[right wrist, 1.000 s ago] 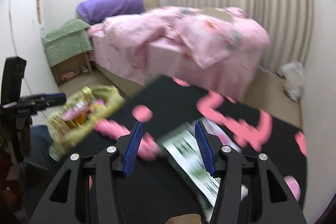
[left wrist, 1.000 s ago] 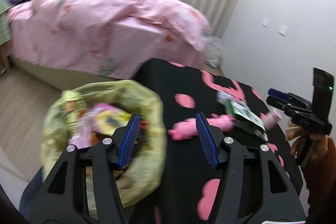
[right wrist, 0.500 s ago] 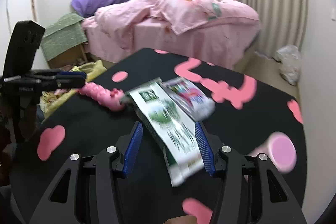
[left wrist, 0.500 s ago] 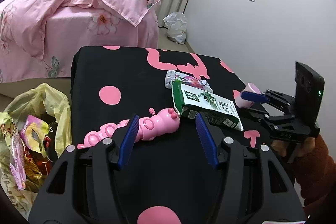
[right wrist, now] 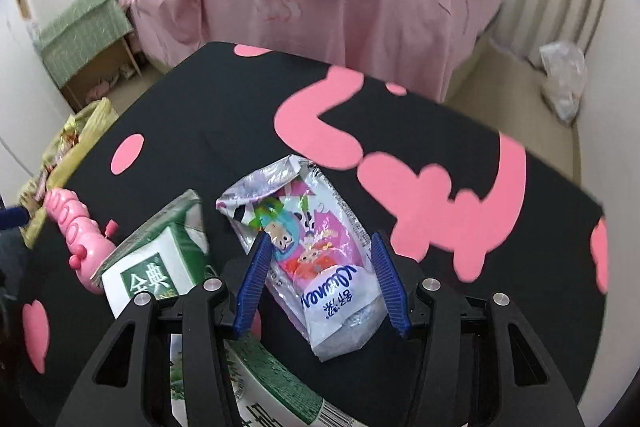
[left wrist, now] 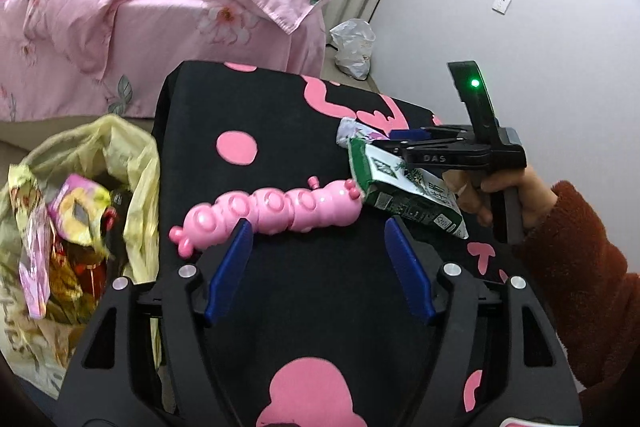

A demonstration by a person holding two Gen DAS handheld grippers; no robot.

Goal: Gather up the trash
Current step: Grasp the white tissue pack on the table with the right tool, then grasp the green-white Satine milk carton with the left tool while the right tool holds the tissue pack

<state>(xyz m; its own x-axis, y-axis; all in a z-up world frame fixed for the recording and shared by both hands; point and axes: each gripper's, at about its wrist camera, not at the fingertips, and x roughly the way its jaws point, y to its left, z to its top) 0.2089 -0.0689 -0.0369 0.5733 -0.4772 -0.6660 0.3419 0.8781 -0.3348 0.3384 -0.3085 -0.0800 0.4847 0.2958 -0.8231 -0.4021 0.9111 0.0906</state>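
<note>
A black table with pink shapes (left wrist: 280, 131) carries a pink caterpillar toy (left wrist: 272, 211), a green-and-white carton (left wrist: 400, 183) and a crumpled pink-and-white wrapper (right wrist: 320, 247). My left gripper (left wrist: 316, 259) hovers just short of the toy; its jaws are opening, with nothing between them. My right gripper (right wrist: 320, 267) stands open low over the table, and the wrapper lies between its fingers without the pads pressing it. The carton (right wrist: 160, 259) sits just left of it. In the left wrist view the right gripper (left wrist: 384, 141) is over the wrapper (left wrist: 352, 129), held by a hand in a rust-brown sleeve.
A yellow plastic bag (left wrist: 80, 227) full of wrappers hangs open beside the table's left edge, also the bag (right wrist: 68, 147). A bed with pink bedding (left wrist: 160, 7) stands beyond the table. A white plastic bag (left wrist: 352, 47) lies on the floor by the wall.
The left view swung from the yellow bag onto the table and toy, and its jaws now stand wider. The right gripper dropped toward the table, so the wrapper now lies between its fingers.
</note>
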